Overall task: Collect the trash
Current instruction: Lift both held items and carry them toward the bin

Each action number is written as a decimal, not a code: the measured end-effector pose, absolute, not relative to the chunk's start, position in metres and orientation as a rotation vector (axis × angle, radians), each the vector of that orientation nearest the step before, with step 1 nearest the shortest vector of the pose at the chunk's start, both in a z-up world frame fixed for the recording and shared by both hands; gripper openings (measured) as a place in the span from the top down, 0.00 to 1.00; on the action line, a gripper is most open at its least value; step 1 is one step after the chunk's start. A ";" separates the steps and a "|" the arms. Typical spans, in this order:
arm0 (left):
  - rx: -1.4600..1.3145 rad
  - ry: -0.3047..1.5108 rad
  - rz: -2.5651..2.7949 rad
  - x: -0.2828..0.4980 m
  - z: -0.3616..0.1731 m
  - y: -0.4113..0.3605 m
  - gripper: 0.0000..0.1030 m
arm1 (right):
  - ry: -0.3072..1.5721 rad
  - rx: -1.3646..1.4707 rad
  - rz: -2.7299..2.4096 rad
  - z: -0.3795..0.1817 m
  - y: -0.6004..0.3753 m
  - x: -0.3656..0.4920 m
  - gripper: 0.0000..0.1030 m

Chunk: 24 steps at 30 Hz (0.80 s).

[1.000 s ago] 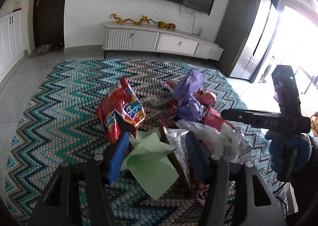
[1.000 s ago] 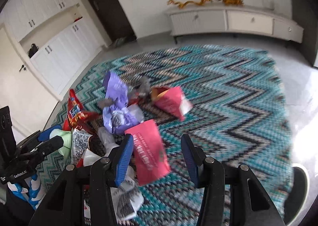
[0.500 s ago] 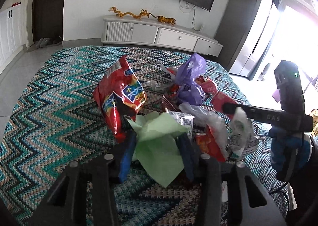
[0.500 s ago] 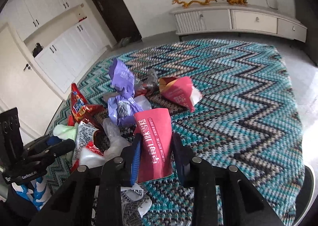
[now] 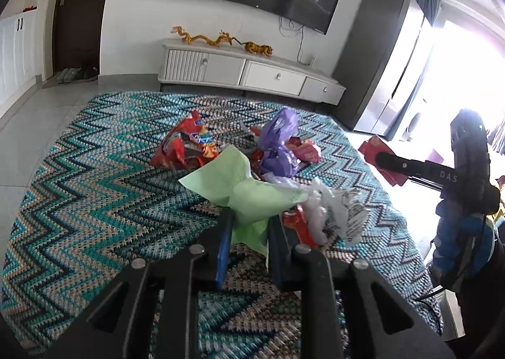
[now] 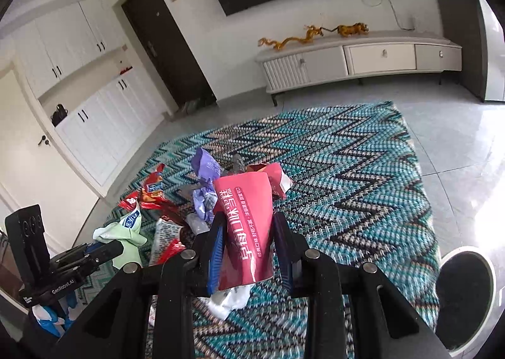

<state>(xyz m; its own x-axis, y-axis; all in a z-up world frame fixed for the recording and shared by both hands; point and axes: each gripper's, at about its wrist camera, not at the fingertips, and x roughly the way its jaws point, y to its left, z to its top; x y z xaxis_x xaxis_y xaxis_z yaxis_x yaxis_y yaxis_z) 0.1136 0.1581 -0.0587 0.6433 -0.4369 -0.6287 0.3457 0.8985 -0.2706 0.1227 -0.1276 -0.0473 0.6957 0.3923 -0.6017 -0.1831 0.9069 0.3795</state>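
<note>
As clamped: pink pouch (image 6: 244, 232) between right gripper (image 6: 249, 251) pads.

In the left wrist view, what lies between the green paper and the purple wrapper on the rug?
Crumpled clear plastic and red wrapper scraps fill the stretch between the green paper and the purple wrapper; no bare rug shows there.

White Chinese characters are printed down the pink packet (image 6: 246, 232) clamped between the right gripper's (image 6: 249, 229) jaws; individual characters cannot be made out with certainty. "GenRobot.AI" is read on the left gripper's (image 6: 94, 248) body, left of those jaws. "DAS" is seen on the right gripper's body in the left view.
</note>
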 end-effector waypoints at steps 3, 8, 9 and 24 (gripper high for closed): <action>-0.130 0.726 -0.455 0.105 -0.048 0.160 0.81 | 0.713 0.309 0.323 -0.036 -0.129 0.109 0.73; -0.120 0.673 -0.472 0.084 -0.023 0.154 0.81 | 0.675 0.333 0.320 -0.023 -0.134 0.086 0.73; -0.117 0.664 -0.477 0.081 -0.018 0.153 0.81 | 0.668 0.339 0.318 -0.020 -0.136 0.080 0.73; -0.041 0.579 -0.630 0.042 0.036 0.080 0.81 | 0.558 0.420 0.217 -0.001 -0.197 0.002 0.73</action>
